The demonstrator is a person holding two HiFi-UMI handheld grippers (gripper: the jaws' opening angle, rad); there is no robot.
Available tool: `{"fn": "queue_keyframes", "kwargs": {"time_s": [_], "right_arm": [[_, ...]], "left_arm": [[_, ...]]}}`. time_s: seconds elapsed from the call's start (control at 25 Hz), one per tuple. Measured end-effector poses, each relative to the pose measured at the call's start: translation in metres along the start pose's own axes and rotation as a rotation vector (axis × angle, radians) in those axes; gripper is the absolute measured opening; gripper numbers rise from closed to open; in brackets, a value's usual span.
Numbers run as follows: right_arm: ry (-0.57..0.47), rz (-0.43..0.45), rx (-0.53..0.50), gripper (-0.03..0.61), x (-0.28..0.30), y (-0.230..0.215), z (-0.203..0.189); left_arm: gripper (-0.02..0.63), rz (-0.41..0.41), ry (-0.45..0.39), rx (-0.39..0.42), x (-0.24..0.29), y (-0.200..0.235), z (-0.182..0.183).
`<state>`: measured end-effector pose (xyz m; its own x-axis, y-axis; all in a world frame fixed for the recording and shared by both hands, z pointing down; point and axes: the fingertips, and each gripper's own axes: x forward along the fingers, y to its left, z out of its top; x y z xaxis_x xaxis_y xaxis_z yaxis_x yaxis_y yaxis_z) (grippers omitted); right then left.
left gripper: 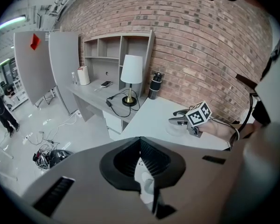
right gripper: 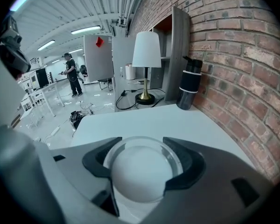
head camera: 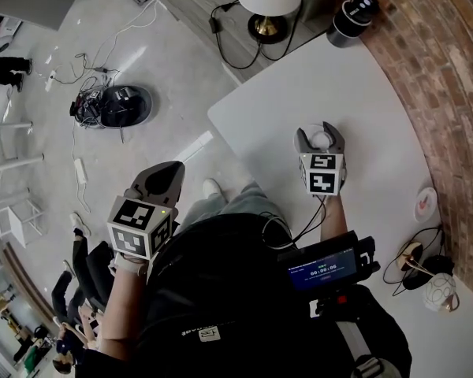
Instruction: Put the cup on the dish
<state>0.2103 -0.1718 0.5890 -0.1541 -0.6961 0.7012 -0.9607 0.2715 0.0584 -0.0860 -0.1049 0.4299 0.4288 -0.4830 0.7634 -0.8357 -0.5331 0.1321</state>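
Closest in, strapped at the person's chest, a small black device with a lit blue screen (head camera: 325, 272) shows only in the head view. Just past it the right gripper (head camera: 321, 136) hangs low over the white tabletop (head camera: 284, 93), its jaws spread wide and pinching a round white cup (right gripper: 140, 171) by its sides. That gripper's own view is the one that tells it: the black pads (right gripper: 94, 161) sit against the cup on either side, and a clear glass dish (right gripper: 176, 155) rings it from underneath. Whether the cup touches the dish I can't tell from any angle.

The left gripper view catches the same spot side-on. There the glass is a faint round shape on the table beneath the jaws, and the cup is lost against the white.

The left gripper (head camera: 169, 172) is held off the table's edge, over the pale floor (head camera: 173, 77), jaws pressed together on nothing.

From above you also get a round black robot vacuum (head camera: 124, 105) among tangled cables and a small white disc with a pink mark (head camera: 426, 204) by the brick wall (head camera: 449, 93). The right gripper view shows neither, but gives the white-shaded brass lamp (right gripper: 146, 50) and the black bottle with a pale band (right gripper: 189, 85) at the table's far end.
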Motion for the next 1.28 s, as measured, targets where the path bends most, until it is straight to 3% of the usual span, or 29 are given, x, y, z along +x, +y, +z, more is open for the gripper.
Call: {"fn": "queue_keyframes", "kwargs": {"time_s": [1.28], "right_arm": [[0.044,0.023,-0.036,0.276,0.040,0.002,-0.026]], "left_arm": [[0.006,0.036,0.053,-0.059,0.010,-0.001,-0.011]]}}
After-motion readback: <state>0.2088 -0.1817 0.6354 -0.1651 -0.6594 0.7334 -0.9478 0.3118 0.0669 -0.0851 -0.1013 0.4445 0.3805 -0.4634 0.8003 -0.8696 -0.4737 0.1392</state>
